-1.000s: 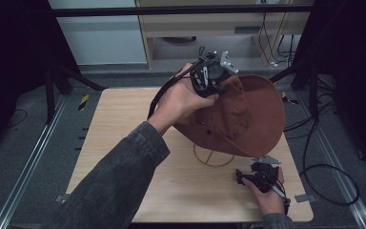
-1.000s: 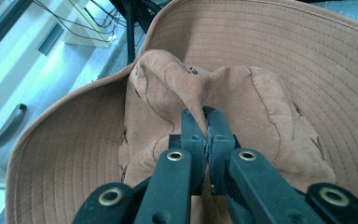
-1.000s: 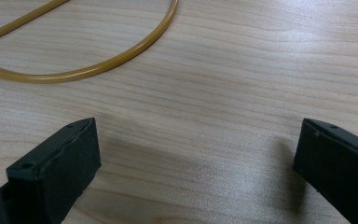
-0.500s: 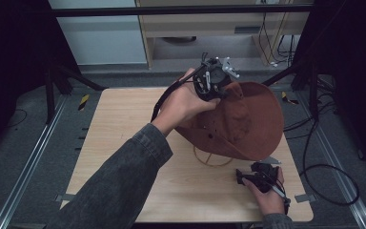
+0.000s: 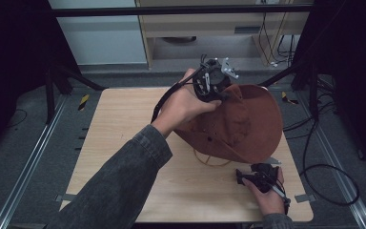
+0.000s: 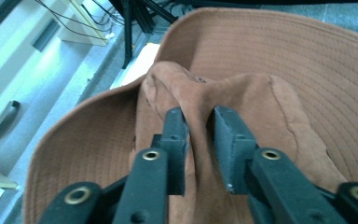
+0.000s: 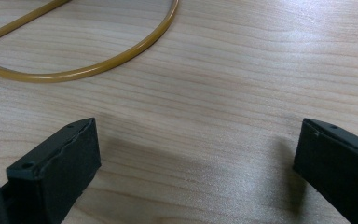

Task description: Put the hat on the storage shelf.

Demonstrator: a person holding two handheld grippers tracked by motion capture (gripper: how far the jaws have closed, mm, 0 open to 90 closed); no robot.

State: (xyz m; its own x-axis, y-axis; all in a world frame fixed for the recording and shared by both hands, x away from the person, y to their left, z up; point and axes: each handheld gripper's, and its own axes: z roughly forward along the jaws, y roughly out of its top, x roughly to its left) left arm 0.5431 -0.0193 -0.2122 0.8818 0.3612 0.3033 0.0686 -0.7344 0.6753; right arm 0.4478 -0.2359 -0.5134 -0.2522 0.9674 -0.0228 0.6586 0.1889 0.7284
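My left tool (image 6: 198,135) pinching brown hat (image 5: 240,124) crown fold, brim lifting off tabletop (image 5: 124,124). My right tool (image 7: 196,168) gaping wide, empty, yellow cord (image 7: 98,67) lying just ahead.

Grey floor (image 5: 38,143), wooden cabinet (image 5: 209,24) behind, black cables (image 5: 324,171) at right.

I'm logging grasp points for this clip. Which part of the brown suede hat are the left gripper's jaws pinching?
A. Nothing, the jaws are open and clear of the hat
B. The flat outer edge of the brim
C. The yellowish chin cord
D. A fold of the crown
D: in the left gripper view the left gripper has its jaws closed on a raised fold of the crown of the brown suede hat, with the brim spreading beyond it.
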